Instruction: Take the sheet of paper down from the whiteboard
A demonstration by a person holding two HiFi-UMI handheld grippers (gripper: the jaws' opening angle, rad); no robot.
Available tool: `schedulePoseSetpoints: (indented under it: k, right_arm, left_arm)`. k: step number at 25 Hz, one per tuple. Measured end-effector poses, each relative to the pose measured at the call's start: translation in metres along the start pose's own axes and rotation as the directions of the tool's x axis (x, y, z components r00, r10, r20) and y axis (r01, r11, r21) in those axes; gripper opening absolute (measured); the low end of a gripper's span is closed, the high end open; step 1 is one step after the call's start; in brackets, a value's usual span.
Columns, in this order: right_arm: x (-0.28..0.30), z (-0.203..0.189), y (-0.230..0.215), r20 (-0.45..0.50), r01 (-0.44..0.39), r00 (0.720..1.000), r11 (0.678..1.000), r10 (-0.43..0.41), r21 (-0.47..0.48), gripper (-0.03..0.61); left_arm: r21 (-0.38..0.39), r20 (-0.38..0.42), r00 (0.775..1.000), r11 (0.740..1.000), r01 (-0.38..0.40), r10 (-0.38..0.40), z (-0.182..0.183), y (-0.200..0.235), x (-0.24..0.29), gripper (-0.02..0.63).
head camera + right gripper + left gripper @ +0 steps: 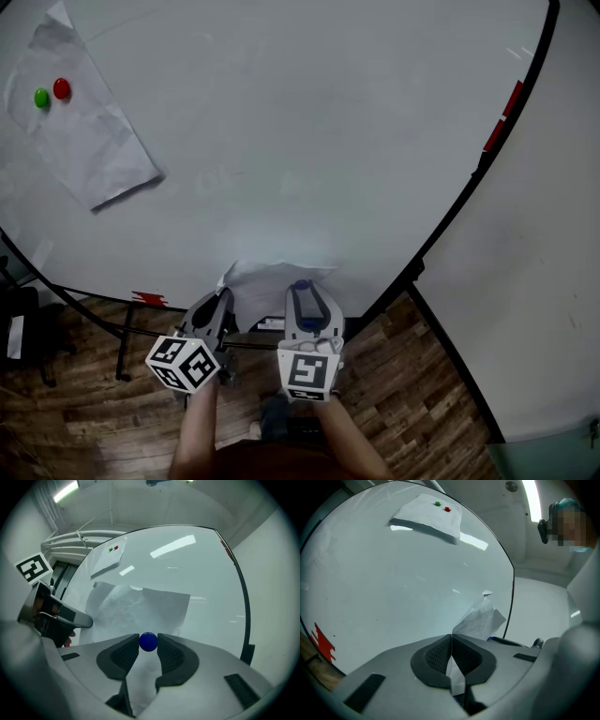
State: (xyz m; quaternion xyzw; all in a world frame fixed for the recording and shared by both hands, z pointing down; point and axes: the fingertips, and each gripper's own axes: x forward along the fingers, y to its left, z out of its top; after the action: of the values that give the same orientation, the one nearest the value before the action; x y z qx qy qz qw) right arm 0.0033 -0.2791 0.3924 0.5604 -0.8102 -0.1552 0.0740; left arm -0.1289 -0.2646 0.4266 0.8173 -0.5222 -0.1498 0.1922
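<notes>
Low on the whiteboard [309, 141], right in front of me: the sheet of paper [270, 281], crumpled, its upper corner curling away from the surface.

Left gripper [451, 641]: jaws fully together, a thin edge of the sheet pinched between the pads.

Right gripper [148, 638]: jaws drawn in onto the blue magnet [148, 642], pads pressing it from both sides. The magnet sits over the sheet near its lower edge.

Progress, as I judge it: both grips are made, but the sheet is not yet down. What's left is to pull the magnet clear, then draw the paper off with the left gripper.

A second sheet [89, 141] hangs well apart, up at the board's far left, under a green magnet [41, 97] and a red magnet [62, 88]. Neither is being handled.

Hard to read:
- I can't tell whether the blue magnet is against the board or already lifted a little.
- In the head view the grippers cover the sheet's lower part.
- I see no other magnet on the near sheet, but its hidden edge could carry one.
- The board's far edges are cut off in every view.
</notes>
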Motion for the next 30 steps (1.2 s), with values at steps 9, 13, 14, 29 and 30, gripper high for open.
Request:
schedulePoseSetpoints:
  k: [9, 13, 14, 29, 30]
  right_arm:
    - [-0.014, -0.001, -0.004, -0.003, 0.002, 1.000, 1.000, -0.001, 0.012, 0.135]
    - [-0.022, -0.002, -0.003, -0.012, 0.002, 1.000, 1.000, -0.002, 0.019, 0.135]
    - [-0.024, -0.002, -0.003, -0.014, 0.003, 1.000, 1.000, -0.003, 0.020, 0.135]
    - [-0.044, 0.000, 0.002, -0.019, 0.014, 1.000, 0.997, -0.012, 0.081, 0.135]
    - [-0.044, 0.000, 0.002, -0.020, 0.014, 1.000, 0.997, -0.013, 0.082, 0.135]
  left_arm:
    - [-0.050, 0.009, 1.000, 0.999, 0.006, -0.005, 0.004, -0.001, -0.019, 0.025]
    - [-0.056, 0.010, 1.000, 0.998, -0.004, 0.005, 0.009, 0.001, -0.031, 0.025]
    - [-0.060, 0.009, 1.000, 0.998, -0.005, 0.006, 0.010, 0.003, -0.034, 0.025]
    - [-0.035, -0.020, 0.999, 0.999, -0.027, 0.026, 0.028, 0.023, -0.073, 0.025]
    - [-0.036, -0.021, 0.999, 0.999, -0.027, 0.026, 0.029, 0.022, -0.075, 0.025]
